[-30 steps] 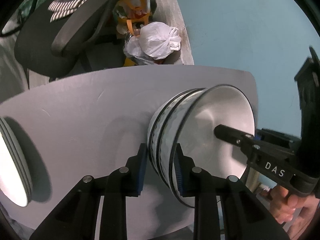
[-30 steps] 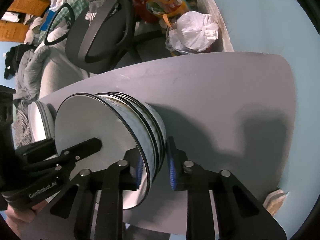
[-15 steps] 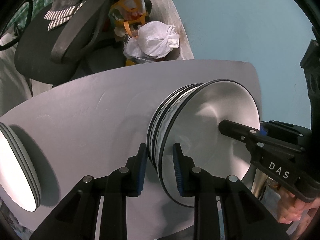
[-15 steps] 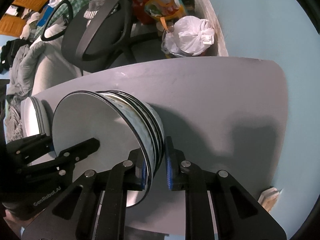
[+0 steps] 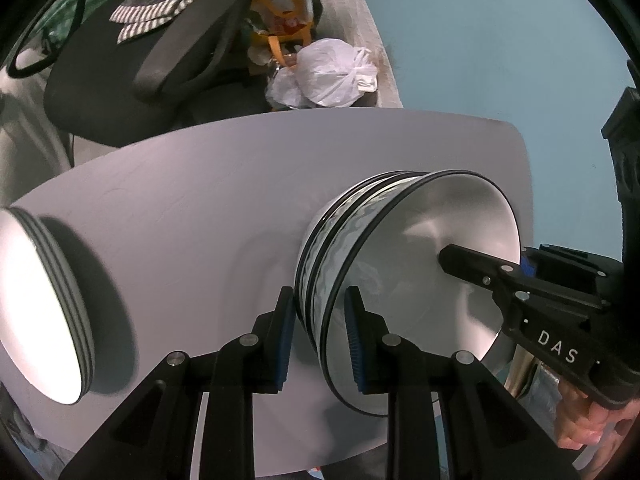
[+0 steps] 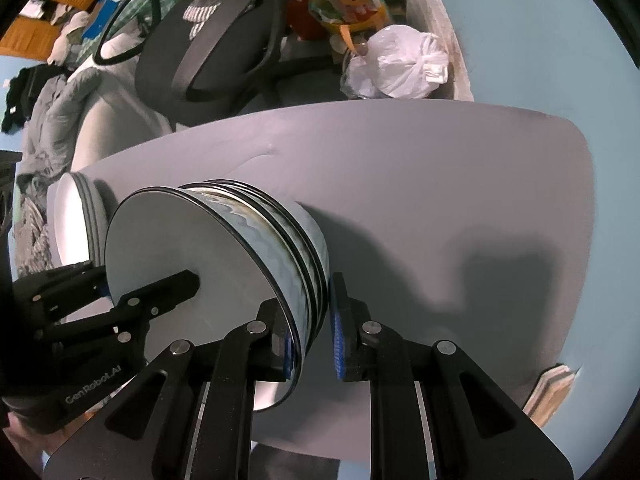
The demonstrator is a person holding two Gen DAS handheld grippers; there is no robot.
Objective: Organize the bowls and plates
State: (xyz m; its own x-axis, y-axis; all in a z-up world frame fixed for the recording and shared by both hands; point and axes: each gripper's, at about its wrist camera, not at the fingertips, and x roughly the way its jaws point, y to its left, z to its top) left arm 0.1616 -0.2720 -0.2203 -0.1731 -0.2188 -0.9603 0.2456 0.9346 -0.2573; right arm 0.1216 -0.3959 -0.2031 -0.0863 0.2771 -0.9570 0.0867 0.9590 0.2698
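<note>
The rim of the bowl stack (image 5: 400,264) is clamped from opposite sides by the left gripper (image 5: 320,340) and the right gripper (image 6: 312,344), each set of jaws narrowly parted with one pad inside the top bowl and one outside. Three nested bowls can be counted, at the table's (image 5: 200,200) middle. Farther left, a plate stack (image 5: 36,312) of about three is seen at the table's edge.
</note>
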